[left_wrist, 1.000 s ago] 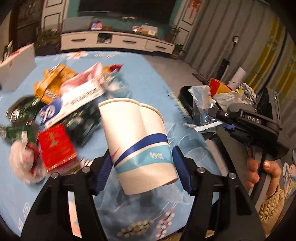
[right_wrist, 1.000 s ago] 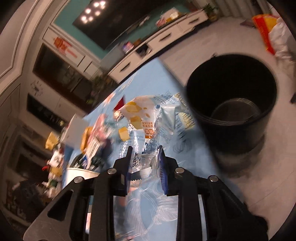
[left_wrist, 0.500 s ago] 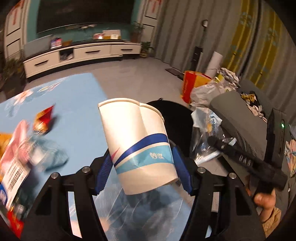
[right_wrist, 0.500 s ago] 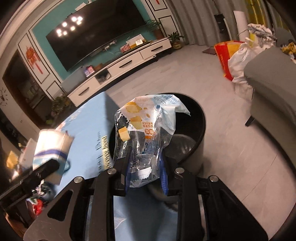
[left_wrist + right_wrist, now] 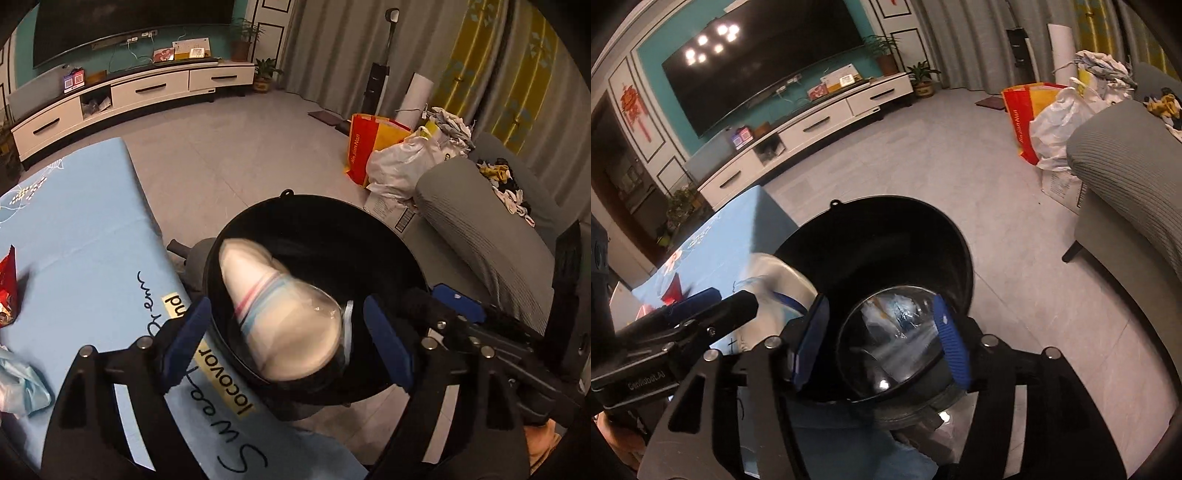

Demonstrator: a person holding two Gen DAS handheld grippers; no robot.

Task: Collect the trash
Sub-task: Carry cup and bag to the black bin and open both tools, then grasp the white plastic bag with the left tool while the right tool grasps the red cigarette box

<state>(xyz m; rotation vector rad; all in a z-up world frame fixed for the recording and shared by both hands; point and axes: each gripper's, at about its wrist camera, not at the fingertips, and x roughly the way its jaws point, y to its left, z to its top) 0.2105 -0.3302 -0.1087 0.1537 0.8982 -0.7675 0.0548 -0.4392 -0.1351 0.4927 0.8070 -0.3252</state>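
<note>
Bin, black and round, stands on the floor just off the blue desk's edge in the left wrist view; a blurred white paper cup with blue bands is inside its mouth, loose between the left hand-held gripper's opening jaws. Right wrist view: right hand-held gripper tilts down over the bin, jaws opening, pads clear of the clear plastic wrapper lying inside.

Paper cup is smearing w/ motion blur over the black bin, so its print is unreadable. Clear wrapper at the bin bottom is showing only as glare and streaks. Red packet and crumpled plastic on the table are being cut off by the left edge
</note>
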